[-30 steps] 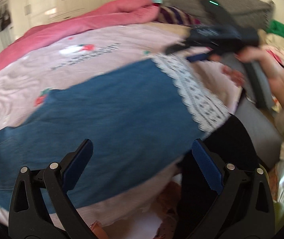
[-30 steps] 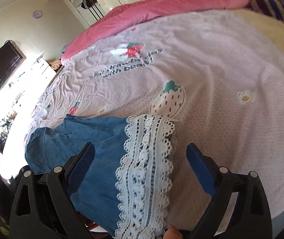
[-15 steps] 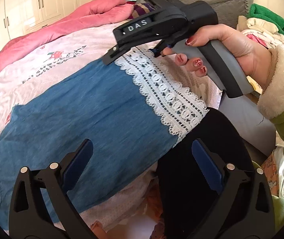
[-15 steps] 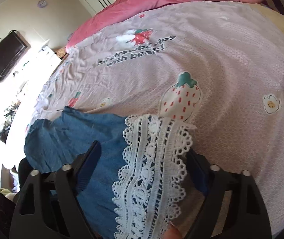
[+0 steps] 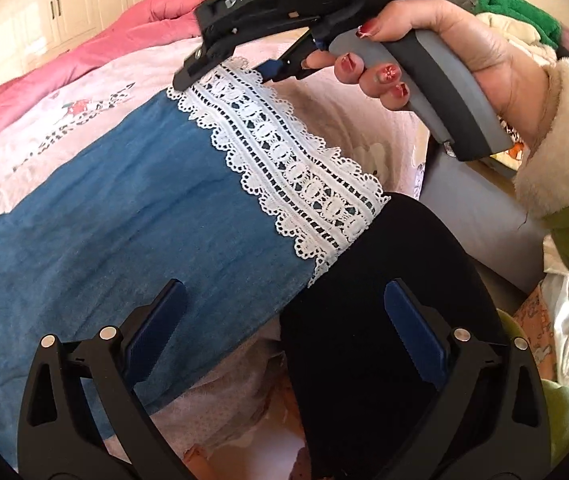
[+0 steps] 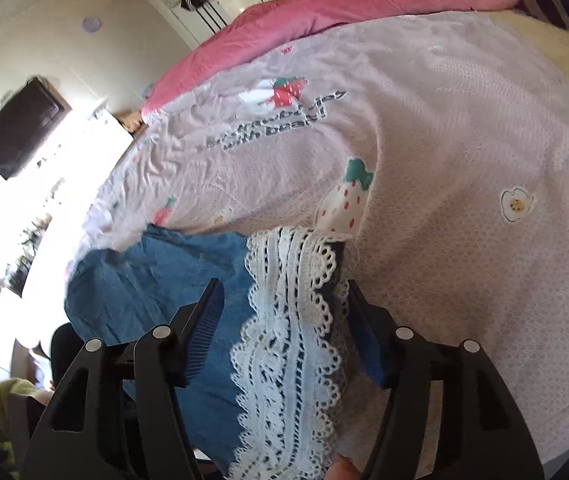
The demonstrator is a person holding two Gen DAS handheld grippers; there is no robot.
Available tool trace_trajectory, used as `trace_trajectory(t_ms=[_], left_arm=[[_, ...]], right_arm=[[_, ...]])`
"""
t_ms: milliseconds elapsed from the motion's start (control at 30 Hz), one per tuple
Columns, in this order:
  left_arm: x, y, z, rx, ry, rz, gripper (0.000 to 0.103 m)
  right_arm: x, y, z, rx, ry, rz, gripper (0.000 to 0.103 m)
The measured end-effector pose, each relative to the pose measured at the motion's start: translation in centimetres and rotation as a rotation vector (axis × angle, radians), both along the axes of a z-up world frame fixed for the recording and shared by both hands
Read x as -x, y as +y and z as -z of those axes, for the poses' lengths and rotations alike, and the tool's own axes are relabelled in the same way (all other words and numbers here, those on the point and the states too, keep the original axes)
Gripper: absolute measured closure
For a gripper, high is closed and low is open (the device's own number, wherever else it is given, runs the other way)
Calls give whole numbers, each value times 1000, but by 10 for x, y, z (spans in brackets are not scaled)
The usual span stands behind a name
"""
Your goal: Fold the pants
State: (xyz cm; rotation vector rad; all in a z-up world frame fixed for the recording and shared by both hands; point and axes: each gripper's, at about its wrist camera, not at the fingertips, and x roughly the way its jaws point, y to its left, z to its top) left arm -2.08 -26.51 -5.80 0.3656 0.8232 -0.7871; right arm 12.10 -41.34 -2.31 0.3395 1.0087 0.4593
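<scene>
Blue denim pants [image 5: 116, 232] with a white lace hem [image 5: 284, 168] lie flat on the pink strawberry-print bedsheet [image 5: 36, 136]. My left gripper [image 5: 280, 332] is open and empty, hovering over the near edge of the pants. My right gripper [image 5: 228, 60] reaches down at the far corner of the lace hem. In the right wrist view the right gripper [image 6: 284, 320] has its jaws partly closed around the lace hem [image 6: 288, 344], with the denim [image 6: 156, 280] to the left; a firm grip cannot be confirmed.
A black garment or cushion [image 5: 384, 300] sits at the bed's near edge under my left gripper. A rolled pink duvet [image 6: 364, 4] lies along the far side. Piled clothes [image 5: 516, 20] are at the right. A wall TV [image 6: 20, 128] hangs at the left.
The right gripper has come down onto the far corner of the lace hem and its jaws have narrowed around it. The left gripper stays open, nearly still.
</scene>
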Motion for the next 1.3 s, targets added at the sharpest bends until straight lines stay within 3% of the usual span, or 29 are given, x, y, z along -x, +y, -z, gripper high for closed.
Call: trace_trajectory(t_ms=[133, 167, 200, 233, 333, 400, 567, 667, 833, 933, 1000, 1100, 1300], left_arm=[[0, -8, 0, -20, -41, 21, 13], [-1, -10, -1, -20, -43, 27, 18], [-3, -12, -1, -22, -45, 31, 21], [-4, -13, -1, -26, -46, 33, 23], [-8, -17, -1, -21, -44, 41, 30], [-9, -22, -1, -13, -36, 55, 37], [-5, -43, 11, -35, -71, 105, 41], [-9, -49, 13, -29, -86, 102, 41], [-19, -54, 15, -38, -66, 76, 51], [-24, -54, 16, -51, -67, 59, 61], [-26, -53, 15, -58, -73, 40, 76], [-30, -48, 12, -48, -67, 25, 90], [-20, -30, -6, 29, -39, 35, 97]], right_arm=[[-6, 5, 14, 5, 43, -27, 47], [-9, 5, 18, 0, 55, -26, 51], [-11, 5, 21, -1, 58, -25, 65], [-11, 5, 21, 1, 55, -24, 72], [-7, 7, 7, 12, 11, -29, 81], [-7, 6, -1, 1, -3, -27, 83], [-8, 11, -11, -9, -17, -53, 86], [-11, 14, -8, 1, -3, -62, 85], [-15, 12, -6, -7, 5, -53, 86], [-15, 14, -7, -15, 1, -51, 86], [-15, 15, -8, -18, 1, -47, 86], [-14, 13, -10, -40, 5, -33, 86], [-9, 14, -23, -40, -11, -22, 86]])
